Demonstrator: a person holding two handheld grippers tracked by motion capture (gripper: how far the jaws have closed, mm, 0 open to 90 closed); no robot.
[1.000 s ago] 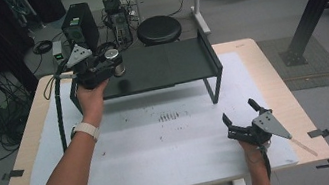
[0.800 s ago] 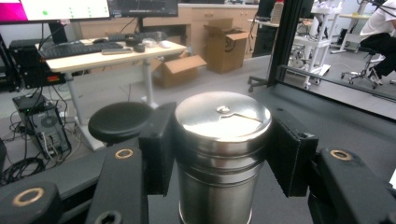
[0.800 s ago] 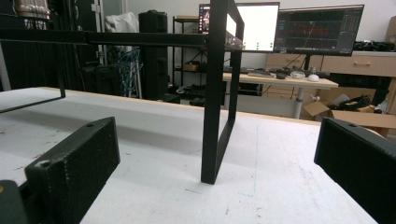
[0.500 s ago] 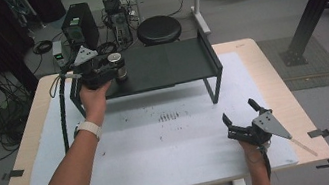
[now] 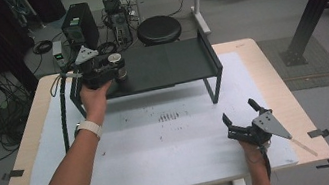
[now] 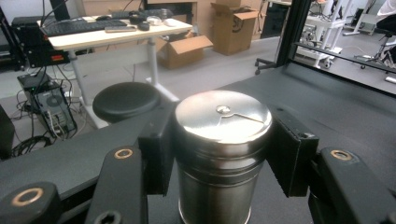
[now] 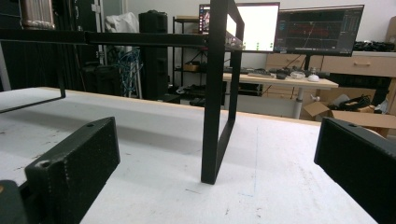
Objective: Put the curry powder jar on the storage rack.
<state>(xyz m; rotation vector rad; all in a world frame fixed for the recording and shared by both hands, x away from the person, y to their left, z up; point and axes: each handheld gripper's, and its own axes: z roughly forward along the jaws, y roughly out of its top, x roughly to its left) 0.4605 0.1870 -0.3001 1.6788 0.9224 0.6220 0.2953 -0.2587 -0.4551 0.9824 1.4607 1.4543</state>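
- The shiny cylindrical steel shaker (image 6: 219, 154) stands upright on the black metal shelf riser (image 5: 173, 63), at its left end.
- The left gripper (image 5: 116, 72) pinches the shaker — a pad pressed on each side.
- The right gripper (image 5: 240, 112) rests low over the white table mat (image 5: 161, 144), jaws spread, well apart from the shelf.

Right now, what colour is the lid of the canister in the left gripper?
Shiny silver metal, on the canister; the left gripper view shows it best.
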